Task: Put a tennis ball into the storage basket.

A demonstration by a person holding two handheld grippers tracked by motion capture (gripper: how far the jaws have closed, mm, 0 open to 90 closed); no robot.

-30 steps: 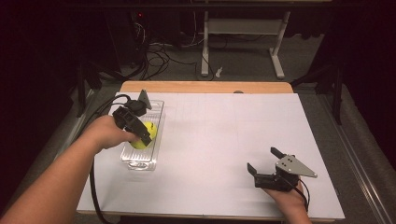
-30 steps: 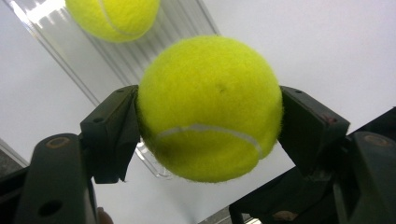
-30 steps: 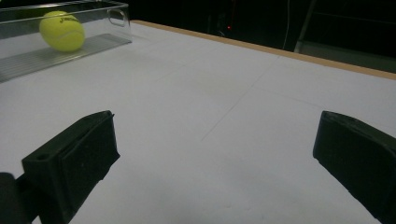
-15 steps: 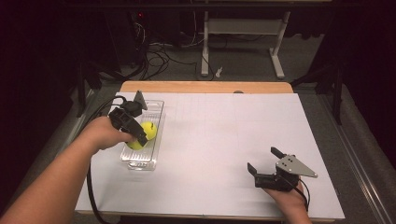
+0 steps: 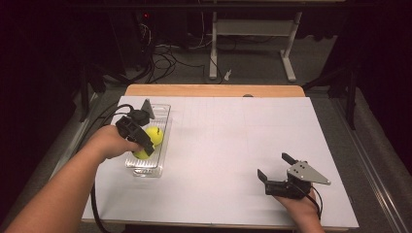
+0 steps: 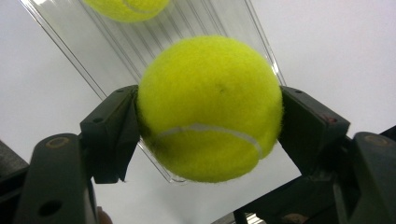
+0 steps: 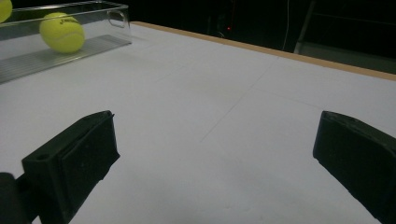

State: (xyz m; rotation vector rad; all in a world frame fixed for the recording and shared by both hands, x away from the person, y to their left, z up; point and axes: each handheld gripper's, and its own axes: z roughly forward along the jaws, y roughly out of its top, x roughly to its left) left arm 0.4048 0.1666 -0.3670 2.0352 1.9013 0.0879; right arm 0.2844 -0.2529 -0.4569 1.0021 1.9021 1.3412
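While pinching a tennis ball (image 6: 208,108) between both pads, left gripper (image 5: 140,137) poised over the clear tray (image 5: 163,114) at mid-left of the high view. Second ball (image 5: 155,134) lying inside that tray. Lower right, right gripper (image 5: 278,171) spread wide, empty, over the white table (image 5: 233,136).

Fig.: Dark printed brand mark on tennis ball (image 7: 62,31) lying in clear tray (image 7: 84,45), right gripper view; too small and blurred to read. No other legible text, nos. or signs.
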